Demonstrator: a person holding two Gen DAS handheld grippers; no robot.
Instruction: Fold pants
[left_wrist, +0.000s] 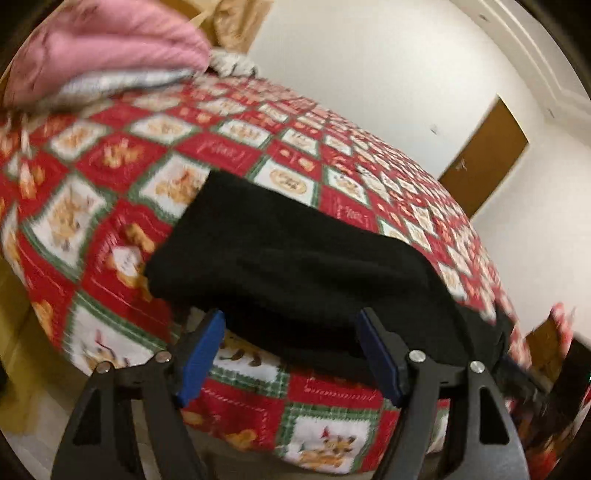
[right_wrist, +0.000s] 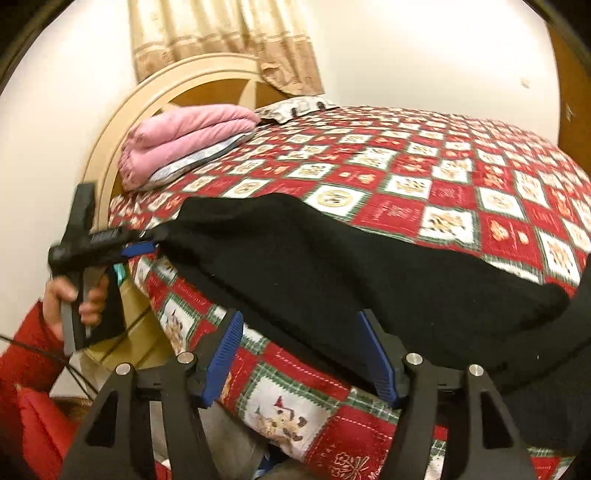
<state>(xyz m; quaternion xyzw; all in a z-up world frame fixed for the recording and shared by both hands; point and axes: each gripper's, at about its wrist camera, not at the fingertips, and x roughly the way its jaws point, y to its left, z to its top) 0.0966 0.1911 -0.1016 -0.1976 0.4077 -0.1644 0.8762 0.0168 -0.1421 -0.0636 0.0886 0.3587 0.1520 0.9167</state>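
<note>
The black pants (right_wrist: 332, 273) lay folded on the near edge of the bed, on a quilt (right_wrist: 443, 192) of red, white and green squares, with one end hanging a little over the bed's side; in the left wrist view the same pants (left_wrist: 288, 258) ran across the quilt (left_wrist: 129, 177) just ahead of the blue pads. The left tool (left_wrist: 291, 350) stood with its jaws apart, nothing pressed between them, the cloth's near fold lying just beyond the tips; the right tool (right_wrist: 301, 350) also stood apart, its pads clear of the fabric, over the quilt's hanging side. In the right wrist view the left tool (right_wrist: 142, 242) showed at the pants' far end, held by a hand (right_wrist: 74, 295) in a red sleeve (right_wrist: 29, 354). Farther off, a folded pink blanket (right_wrist: 184, 136) rested at the head of the bed, against a cream headboard (right_wrist: 155, 96); a beige curtain (right_wrist: 221, 37) hung behind it on the pale wall.
</note>
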